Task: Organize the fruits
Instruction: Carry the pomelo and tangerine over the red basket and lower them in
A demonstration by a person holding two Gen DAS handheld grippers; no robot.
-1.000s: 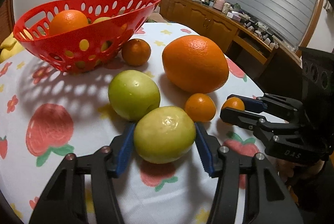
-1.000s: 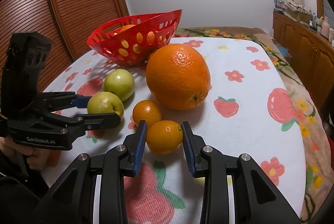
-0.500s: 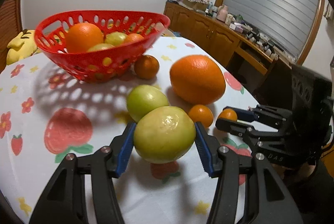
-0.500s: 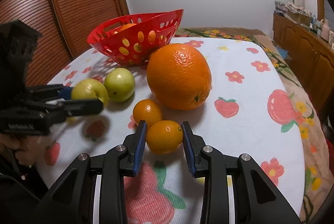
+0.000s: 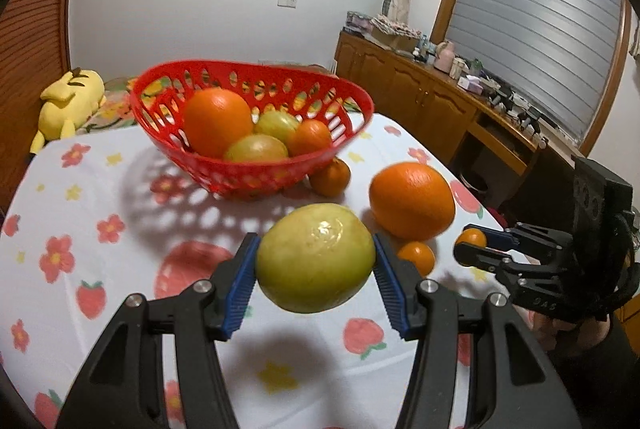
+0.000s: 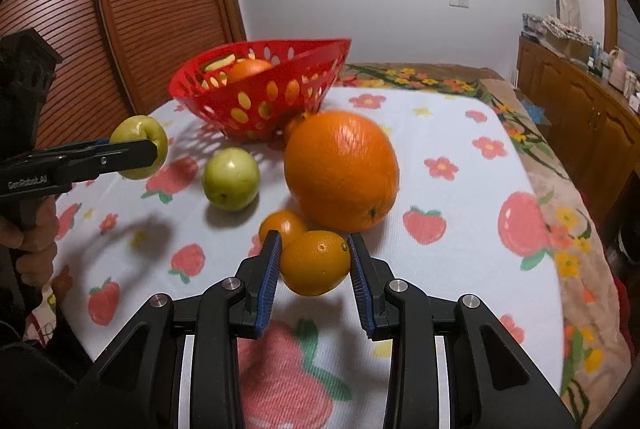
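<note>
My left gripper (image 5: 314, 241) is shut on a yellow-green fruit (image 5: 316, 257) and holds it in the air above the flowered tablecloth, short of the red basket (image 5: 248, 177). The basket holds an orange (image 5: 218, 121), two greenish fruits and a small orange. In the right wrist view the left gripper (image 6: 149, 150) hangs at the left with its fruit (image 6: 138, 133). My right gripper (image 6: 315, 239) is shut on a small orange (image 6: 316, 265) low by the cloth. A big orange (image 6: 342, 171), a green apple (image 6: 231, 177) and another small orange (image 6: 283, 225) lie on the table.
A tangerine (image 5: 330, 177) rests against the basket's right side. A yellow plush toy (image 5: 66, 105) lies beyond the far left table edge. Wooden cabinets (image 5: 420, 101) line the right wall and a slatted wooden door (image 6: 120, 29) stands behind the basket.
The left gripper has lifted the yellow-green fruit off the table and risen, so the basket's inside now shows. The right gripper has kept still with the small orange.
</note>
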